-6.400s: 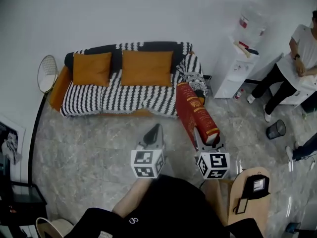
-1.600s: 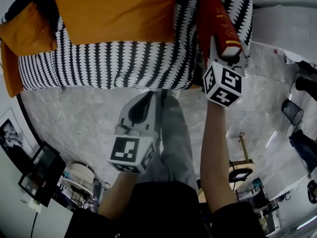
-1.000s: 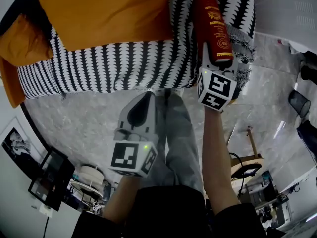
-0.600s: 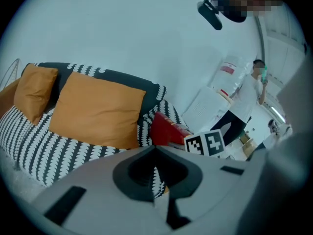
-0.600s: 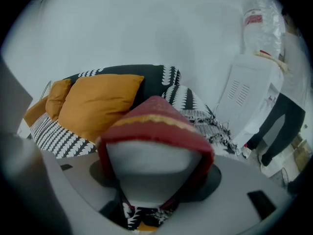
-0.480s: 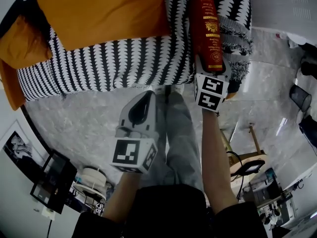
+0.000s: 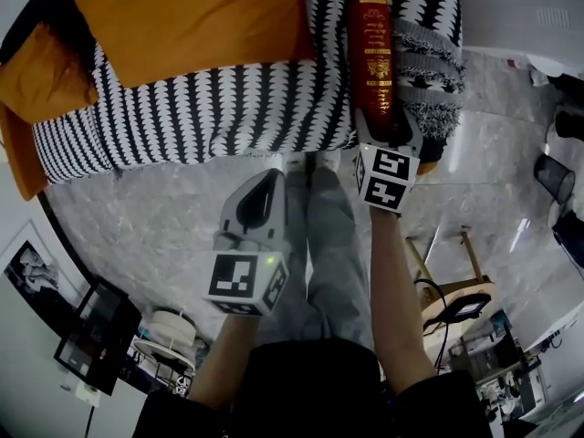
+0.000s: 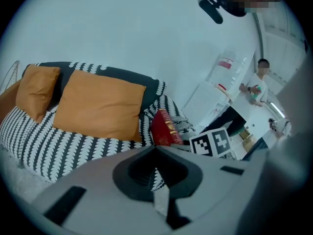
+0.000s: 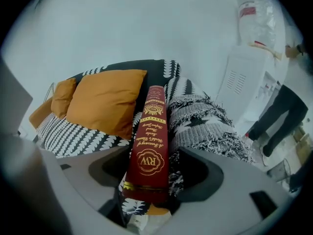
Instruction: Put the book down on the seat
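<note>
A thick red book (image 7: 372,57) with gold print stands spine up on the black-and-white sofa seat (image 7: 210,117), at its right end beside the fringed armrest (image 7: 427,57). My right gripper (image 7: 385,133) is at the book's near end. Its jaws are opening, and the book (image 9: 151,151) sits between them with gaps on both sides. My right gripper (image 9: 154,173) no longer presses on it. My left gripper (image 7: 266,182) hangs over the floor in front of the sofa, shut and empty. In the left gripper view my left gripper (image 8: 156,150) shows its tips meeting.
Two orange cushions (image 7: 192,16) lean on the sofa back. The person's legs (image 7: 319,245) stand on grey marble floor (image 7: 146,217). A white water dispenser (image 9: 249,77) and a standing person (image 9: 281,116) are to the right of the sofa. A dark bin (image 7: 552,181) is at far right.
The book has come down from a tilt onto the seat and turned spine up. My right gripper's jaws have spread off it. The left gripper has barely moved.
</note>
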The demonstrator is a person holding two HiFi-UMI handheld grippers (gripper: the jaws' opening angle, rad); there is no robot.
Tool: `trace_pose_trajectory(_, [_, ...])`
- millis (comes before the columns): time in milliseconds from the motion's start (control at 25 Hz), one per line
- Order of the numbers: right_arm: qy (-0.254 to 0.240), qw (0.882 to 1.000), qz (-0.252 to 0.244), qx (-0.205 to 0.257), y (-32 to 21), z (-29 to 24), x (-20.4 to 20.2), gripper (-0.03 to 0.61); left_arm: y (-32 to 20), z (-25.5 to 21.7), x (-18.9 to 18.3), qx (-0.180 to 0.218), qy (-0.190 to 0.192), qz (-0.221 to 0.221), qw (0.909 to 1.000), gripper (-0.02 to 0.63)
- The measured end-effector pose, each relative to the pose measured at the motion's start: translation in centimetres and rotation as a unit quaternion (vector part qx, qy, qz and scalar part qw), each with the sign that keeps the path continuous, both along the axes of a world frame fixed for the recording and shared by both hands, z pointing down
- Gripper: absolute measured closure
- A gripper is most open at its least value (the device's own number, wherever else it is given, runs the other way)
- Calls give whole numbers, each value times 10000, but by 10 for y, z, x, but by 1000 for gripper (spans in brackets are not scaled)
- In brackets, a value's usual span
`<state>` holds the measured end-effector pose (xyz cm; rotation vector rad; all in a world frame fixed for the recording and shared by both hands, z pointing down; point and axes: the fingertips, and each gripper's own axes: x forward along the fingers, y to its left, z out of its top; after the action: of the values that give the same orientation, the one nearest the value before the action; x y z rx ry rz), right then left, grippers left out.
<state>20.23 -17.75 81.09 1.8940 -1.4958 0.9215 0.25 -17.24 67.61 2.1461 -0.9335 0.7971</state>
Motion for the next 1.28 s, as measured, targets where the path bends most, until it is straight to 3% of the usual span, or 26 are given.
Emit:
trace_pose_trajectory(320, [-120, 9997, 9, 195, 9, -19, -2, 275, 11, -6, 1, 58, -6, 26, 10000, 601])
trace_pose_trajectory(840, [-140, 9989, -156, 412, 28, -76, -21, 500, 14, -56, -6, 406, 92, -133, 9990, 601])
trace_pose_trajectory(1280, [-194, 9965, -314, 749, 40, -153, -32, 563, 12, -119, 3, 868, 274, -32, 9958, 601])
